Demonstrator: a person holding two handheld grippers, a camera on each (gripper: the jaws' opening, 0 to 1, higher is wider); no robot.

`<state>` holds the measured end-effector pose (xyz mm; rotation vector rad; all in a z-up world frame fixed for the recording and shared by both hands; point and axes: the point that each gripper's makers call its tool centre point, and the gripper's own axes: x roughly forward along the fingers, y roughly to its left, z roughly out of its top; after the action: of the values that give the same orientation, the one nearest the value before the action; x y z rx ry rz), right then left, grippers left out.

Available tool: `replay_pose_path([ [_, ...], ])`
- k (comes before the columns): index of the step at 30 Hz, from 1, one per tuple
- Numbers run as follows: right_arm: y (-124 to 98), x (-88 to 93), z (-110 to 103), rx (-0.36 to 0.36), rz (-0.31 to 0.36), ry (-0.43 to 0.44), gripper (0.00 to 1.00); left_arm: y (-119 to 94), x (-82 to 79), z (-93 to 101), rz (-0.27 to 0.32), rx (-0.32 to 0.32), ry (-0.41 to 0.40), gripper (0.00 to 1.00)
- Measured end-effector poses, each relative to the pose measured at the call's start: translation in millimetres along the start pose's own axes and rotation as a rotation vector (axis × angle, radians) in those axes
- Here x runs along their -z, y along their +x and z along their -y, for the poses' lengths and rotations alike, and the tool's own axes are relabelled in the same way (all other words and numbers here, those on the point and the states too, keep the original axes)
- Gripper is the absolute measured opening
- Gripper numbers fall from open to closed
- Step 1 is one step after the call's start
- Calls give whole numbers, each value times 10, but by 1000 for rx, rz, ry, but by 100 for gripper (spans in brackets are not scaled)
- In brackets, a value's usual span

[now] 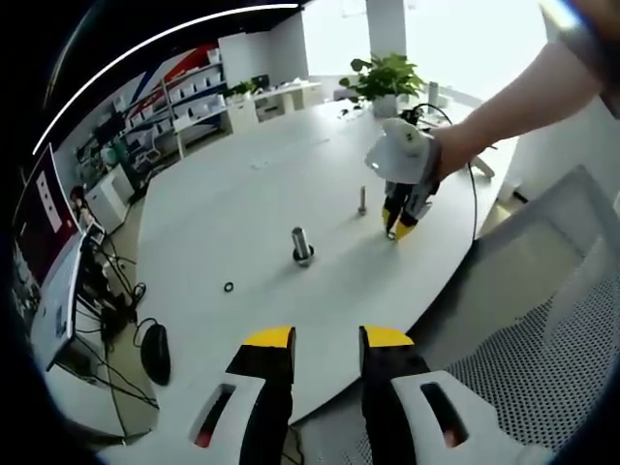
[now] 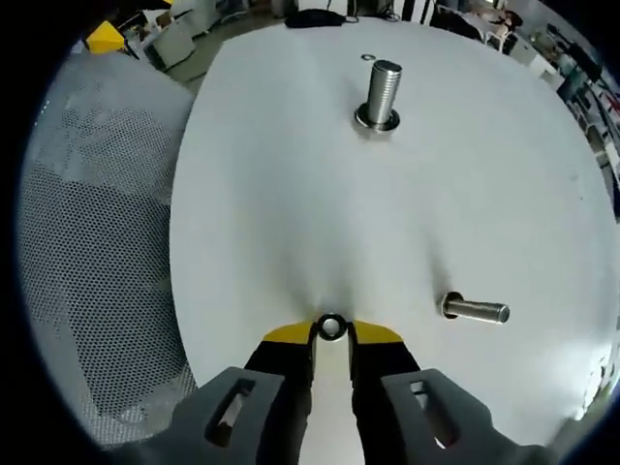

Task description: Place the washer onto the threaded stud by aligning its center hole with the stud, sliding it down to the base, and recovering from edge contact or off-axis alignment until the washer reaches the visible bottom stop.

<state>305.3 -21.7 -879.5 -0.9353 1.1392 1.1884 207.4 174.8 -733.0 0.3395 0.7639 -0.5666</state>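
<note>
washer picked up, not yet on the stud

the washer (image 2: 331,326) sits pinched between the right hand-held gripper (image 2: 331,334) tips, low over the bench (image 2: 291,194); the stud (image 2: 381,94) stands well ahead, bare, so aligning and sliding down remain. left hand-held gripper (image 1: 327,339) hangs slightly open, empty.

The white table (image 2: 291,194) carries two threaded studs (image 2: 380,94) (image 2: 475,310) and a small ring (image 1: 229,287).

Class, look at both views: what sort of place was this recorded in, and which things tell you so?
Probably an office or lab workspace: a big white table, storage shelves along the wall, a potted plant, and a mesh chair at the table's edge.
</note>
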Motion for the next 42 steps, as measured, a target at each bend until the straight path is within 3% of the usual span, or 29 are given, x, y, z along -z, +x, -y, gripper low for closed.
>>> replay_pose_path([
  [7, 16, -16, 27, -13, -104, 31, 13, -9, 3, -24, 1, -12, -7, 24],
  [14, 7, 19, 4, -2, -129, 45, 13, -17, 3, -49, 3, -25, -14, 24],
  [19, -18, 26, -21, 39, -37, 32, 13, -20, 1, -64, 4, -32, -14, 24],
  [24, -19, 9, -1, 41, 63, 114, 14, -17, -4, -65, 5, -30, -13, 24],
  [32, -45, 143, -40, 41, 85, 144, 13, -18, 0, -64, 2, -29, -13, 24],
  [42, -317, 167, 184, 76, 151, 233, 14, -13, 6, -58, -2, -26, -8, 24],
])
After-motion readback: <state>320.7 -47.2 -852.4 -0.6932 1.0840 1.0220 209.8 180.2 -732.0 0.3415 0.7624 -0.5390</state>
